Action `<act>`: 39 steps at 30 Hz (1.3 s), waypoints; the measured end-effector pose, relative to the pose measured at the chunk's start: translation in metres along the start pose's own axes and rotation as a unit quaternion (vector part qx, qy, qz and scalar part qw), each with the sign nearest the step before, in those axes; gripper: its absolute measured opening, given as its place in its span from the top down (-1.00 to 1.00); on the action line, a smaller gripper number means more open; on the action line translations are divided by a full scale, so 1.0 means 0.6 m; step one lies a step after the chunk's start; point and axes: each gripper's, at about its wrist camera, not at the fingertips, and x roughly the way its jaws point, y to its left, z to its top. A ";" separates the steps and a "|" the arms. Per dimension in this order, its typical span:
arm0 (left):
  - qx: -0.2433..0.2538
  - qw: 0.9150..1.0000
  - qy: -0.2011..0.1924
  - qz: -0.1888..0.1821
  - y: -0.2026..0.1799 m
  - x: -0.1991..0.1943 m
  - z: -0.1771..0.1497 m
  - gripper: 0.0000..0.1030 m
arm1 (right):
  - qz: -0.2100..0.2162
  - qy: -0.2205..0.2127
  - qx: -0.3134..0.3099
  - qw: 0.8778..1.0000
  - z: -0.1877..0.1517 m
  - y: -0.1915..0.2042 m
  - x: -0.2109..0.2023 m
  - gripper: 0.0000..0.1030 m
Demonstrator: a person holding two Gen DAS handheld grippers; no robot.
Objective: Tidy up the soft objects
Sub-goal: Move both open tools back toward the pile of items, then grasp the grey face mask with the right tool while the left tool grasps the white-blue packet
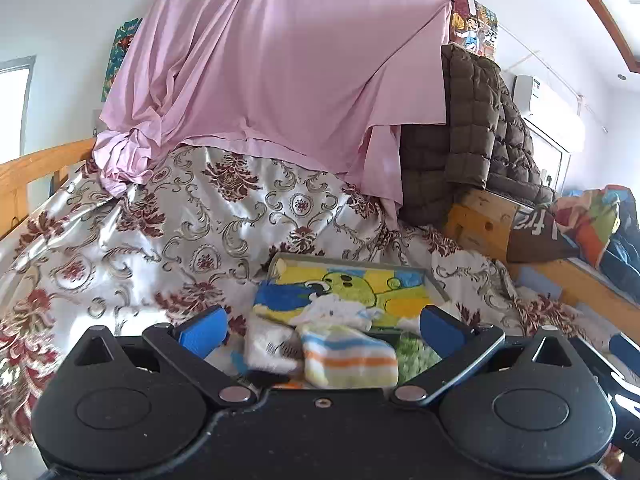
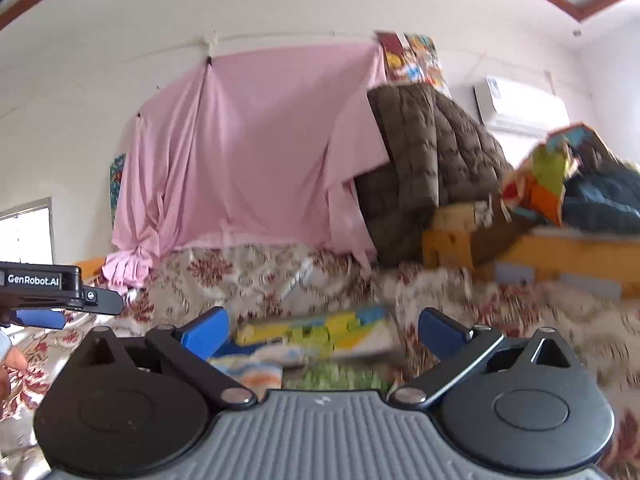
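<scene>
Two tools stand fully spread with nothing between their blue pads: the left tool [image 1: 320, 326] over the bed, the right tool [image 2: 322, 330] held beside it. The right wrist view, which is blurred, catches the left one at its left edge, with part of a hand [image 2: 12, 364] below.

Nearest the left tool lie two folded soft pieces, touching. A striped cloth [image 1: 348, 358], banded blue, orange and yellow, lies with its long axis running left to right, its right end nearer the camera. A white cloth [image 1: 270, 344] with a small dark mark sits against its left side. Just behind them a crumpled white piece [image 1: 340, 306] rests on a tray [image 1: 436, 280] with a yellow, green and blue cartoon picture. The tray's long axis also runs left to right, and its far rim tilts up slightly. A green fuzzy patch [image 1: 416, 354] shows right of the striped cloth.

All of this lies on a bedspread [image 1: 160, 240], shiny cream with dark red flowers, rumpled and rising away from the camera. Farther back a pink sheet [image 1: 272, 64] hangs from a line along the white wall. A brown quilted coat [image 1: 472, 120] is draped right of it over a wooden frame [image 1: 484, 216]. Bright bedding [image 1: 592, 216] lies at far right, and an air conditioner [image 1: 548, 108] is mounted high on the wall.
</scene>
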 end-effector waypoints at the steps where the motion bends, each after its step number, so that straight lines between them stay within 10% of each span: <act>1: 0.000 1.000 0.002 -0.002 0.006 -0.008 -0.007 -0.99 | -0.002 0.007 0.002 1.000 -0.006 -0.001 -0.011 -1.00; 20: 0.025 0.992 0.111 -0.054 0.066 -0.010 -0.134 -0.99 | -0.007 0.246 -0.025 0.969 -0.096 0.047 -0.004 -1.00; 39: 0.037 0.976 0.186 -0.105 0.070 0.078 -0.174 -0.99 | 0.021 0.352 -0.012 0.936 -0.133 0.050 0.054 -1.00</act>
